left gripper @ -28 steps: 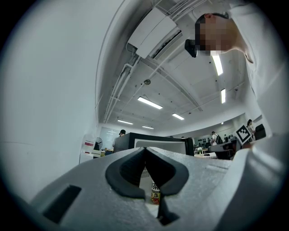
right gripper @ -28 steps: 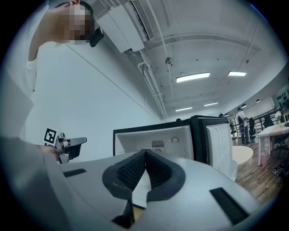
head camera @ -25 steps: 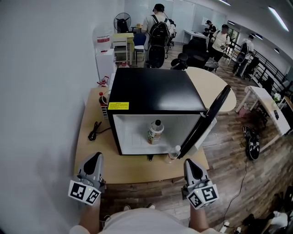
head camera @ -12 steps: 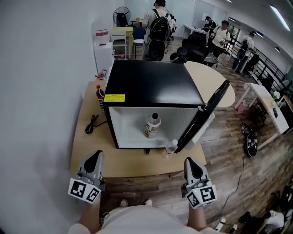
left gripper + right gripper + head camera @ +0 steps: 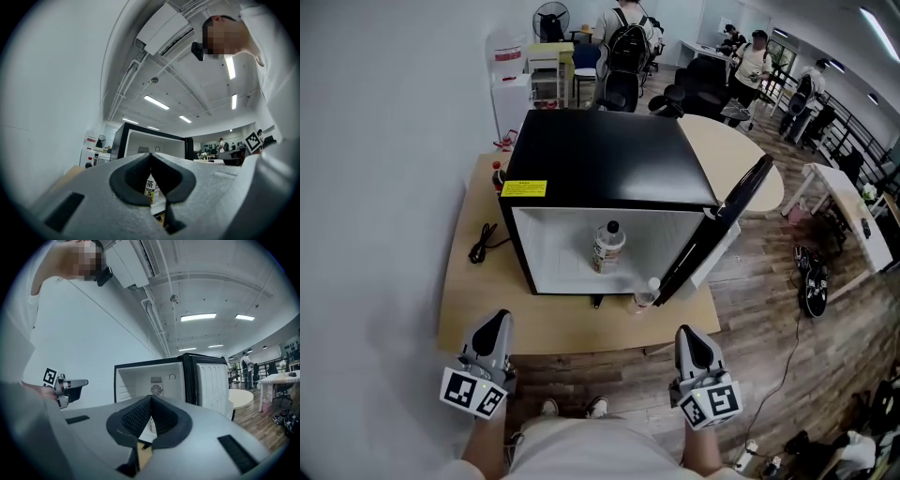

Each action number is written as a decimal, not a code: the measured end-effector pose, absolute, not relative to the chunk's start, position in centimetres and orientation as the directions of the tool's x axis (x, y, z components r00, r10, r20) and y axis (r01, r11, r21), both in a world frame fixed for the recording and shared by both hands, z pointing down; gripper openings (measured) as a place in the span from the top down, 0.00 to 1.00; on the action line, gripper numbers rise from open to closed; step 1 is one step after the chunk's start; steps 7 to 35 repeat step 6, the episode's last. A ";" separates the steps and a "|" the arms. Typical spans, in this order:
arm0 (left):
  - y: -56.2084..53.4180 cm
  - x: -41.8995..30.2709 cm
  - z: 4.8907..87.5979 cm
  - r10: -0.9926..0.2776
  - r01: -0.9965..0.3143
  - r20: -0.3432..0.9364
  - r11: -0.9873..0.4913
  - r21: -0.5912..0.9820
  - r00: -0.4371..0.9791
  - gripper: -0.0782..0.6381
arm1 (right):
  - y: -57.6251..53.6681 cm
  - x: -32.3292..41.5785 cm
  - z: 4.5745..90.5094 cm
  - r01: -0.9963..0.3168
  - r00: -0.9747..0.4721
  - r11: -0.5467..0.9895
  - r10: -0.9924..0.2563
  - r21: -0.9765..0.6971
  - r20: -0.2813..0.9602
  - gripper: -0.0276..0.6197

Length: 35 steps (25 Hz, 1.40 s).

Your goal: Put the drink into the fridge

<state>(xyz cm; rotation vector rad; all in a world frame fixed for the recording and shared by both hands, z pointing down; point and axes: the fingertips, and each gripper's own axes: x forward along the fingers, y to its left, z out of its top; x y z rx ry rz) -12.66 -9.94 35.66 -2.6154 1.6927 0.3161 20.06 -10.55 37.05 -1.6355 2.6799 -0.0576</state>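
A black mini fridge (image 5: 600,159) stands on a wooden table (image 5: 487,305) with its door (image 5: 724,225) swung open to the right. Inside, a drink bottle (image 5: 607,247) with a yellow-green label stands upright on the white floor of the fridge. A second small clear bottle (image 5: 646,294) stands at the foot of the open door. My left gripper (image 5: 496,323) and right gripper (image 5: 687,335) hang in front of the table's near edge, apart from the fridge. Both are shut and hold nothing. In the left gripper view the labelled bottle (image 5: 150,186) shows through the notch behind the closed tips.
A black power cord (image 5: 478,246) lies on the table left of the fridge. A red-capped bottle (image 5: 498,173) stands by the fridge's rear left corner. Behind are a white cabinet (image 5: 512,103), chairs and several people. Shoes (image 5: 814,281) lie on the wooden floor at right.
The head view has pulled back from the table: fridge and table sit higher and farther, and feet now show at the floor. Both grippers keep their place in view, still shut.
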 end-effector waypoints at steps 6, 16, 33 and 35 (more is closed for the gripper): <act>-10.0 -11.6 36.8 -0.909 -0.909 -0.176 -0.401 0.116 0.378 0.87 | -11.7 20.2 37.6 -0.875 -0.483 0.483 -0.875 -0.020 0.011 0.96; -10.0 -11.6 36.8 -0.909 -0.909 -0.176 -0.401 0.116 0.378 0.87 | -11.7 20.2 37.6 -0.875 -0.483 0.483 -0.875 -0.020 0.011 0.96; -10.0 -11.6 36.8 -0.909 -0.909 -0.176 -0.401 0.116 0.378 0.87 | -11.7 20.2 37.6 -0.875 -0.483 0.483 -0.875 -0.020 0.011 0.96; -10.0 -11.6 36.8 -0.909 -0.909 -0.176 -0.401 0.116 0.378 0.87 | -11.7 20.2 37.6 -0.875 -0.483 0.483 -0.875 -0.020 0.011 0.96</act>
